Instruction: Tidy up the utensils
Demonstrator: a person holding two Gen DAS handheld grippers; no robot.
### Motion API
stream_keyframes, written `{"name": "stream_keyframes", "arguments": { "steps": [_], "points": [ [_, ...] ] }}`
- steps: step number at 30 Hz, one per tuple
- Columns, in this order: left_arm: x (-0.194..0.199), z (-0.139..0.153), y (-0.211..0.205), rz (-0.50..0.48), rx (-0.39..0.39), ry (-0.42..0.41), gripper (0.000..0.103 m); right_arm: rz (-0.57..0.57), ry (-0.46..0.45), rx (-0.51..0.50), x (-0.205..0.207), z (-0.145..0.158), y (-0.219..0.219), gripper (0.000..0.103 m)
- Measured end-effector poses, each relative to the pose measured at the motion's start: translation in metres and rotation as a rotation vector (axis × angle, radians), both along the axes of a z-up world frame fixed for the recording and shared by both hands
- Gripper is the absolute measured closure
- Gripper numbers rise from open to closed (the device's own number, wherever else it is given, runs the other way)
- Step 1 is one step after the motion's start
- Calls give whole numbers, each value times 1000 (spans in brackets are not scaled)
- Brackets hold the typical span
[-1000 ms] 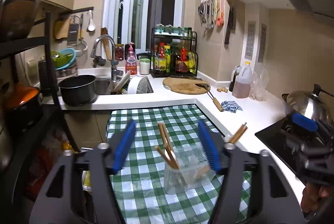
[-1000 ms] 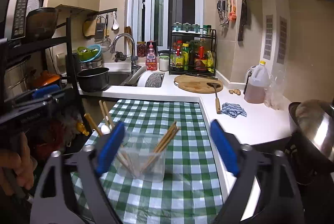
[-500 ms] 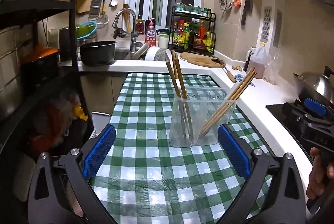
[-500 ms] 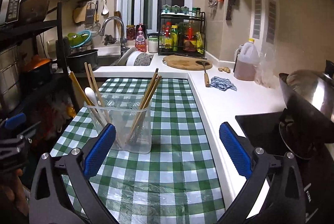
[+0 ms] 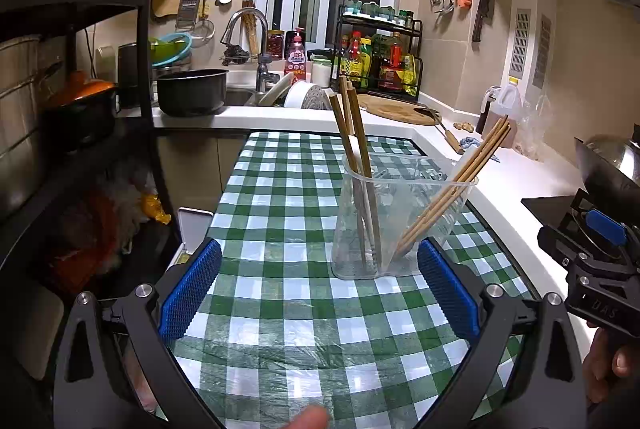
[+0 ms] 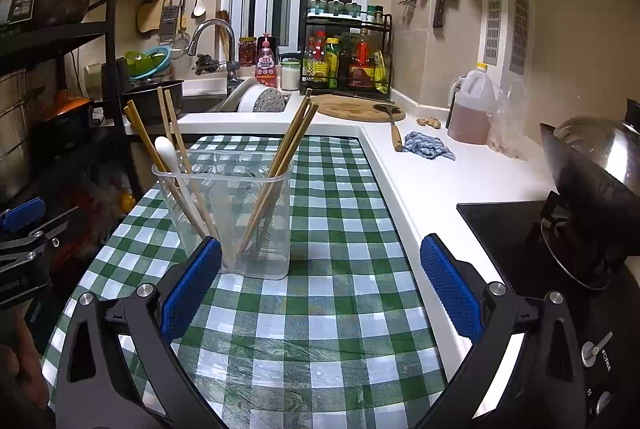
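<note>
My left gripper [image 5: 318,285] is spread wide and empty; my right gripper [image 6: 320,283] likewise. The clear holder [image 6: 228,213] stands on the checked cloth [image 6: 328,309] toward its left edge, ahead of both, nearer my right tool's left pad. The chopsticks [image 6: 288,153] and white spoon [image 6: 172,165] lean upright inside. "DAS" shows on the right tool's body; bottle labels are unreadable.

A black pot [image 5: 191,91] sits at the counter's far-left corner beside the sink. A wooden cutting board [image 6: 354,106] lies along the far edge, a blue cloth [image 6: 428,146] near the right edge.
</note>
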State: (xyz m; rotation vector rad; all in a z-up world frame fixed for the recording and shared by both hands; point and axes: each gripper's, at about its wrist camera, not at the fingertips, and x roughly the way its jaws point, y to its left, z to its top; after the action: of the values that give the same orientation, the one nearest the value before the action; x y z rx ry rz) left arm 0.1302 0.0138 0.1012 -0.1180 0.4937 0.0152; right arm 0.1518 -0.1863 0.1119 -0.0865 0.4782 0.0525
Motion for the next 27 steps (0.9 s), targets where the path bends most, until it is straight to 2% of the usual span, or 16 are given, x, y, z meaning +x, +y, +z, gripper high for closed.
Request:
{"name": "stream_keyframes", "arguments": {
  "steps": [27],
  "points": [
    [3,-6,-14,-13,25,9,8,0,-10,17,-2,7,-2,5]
  ]
}}
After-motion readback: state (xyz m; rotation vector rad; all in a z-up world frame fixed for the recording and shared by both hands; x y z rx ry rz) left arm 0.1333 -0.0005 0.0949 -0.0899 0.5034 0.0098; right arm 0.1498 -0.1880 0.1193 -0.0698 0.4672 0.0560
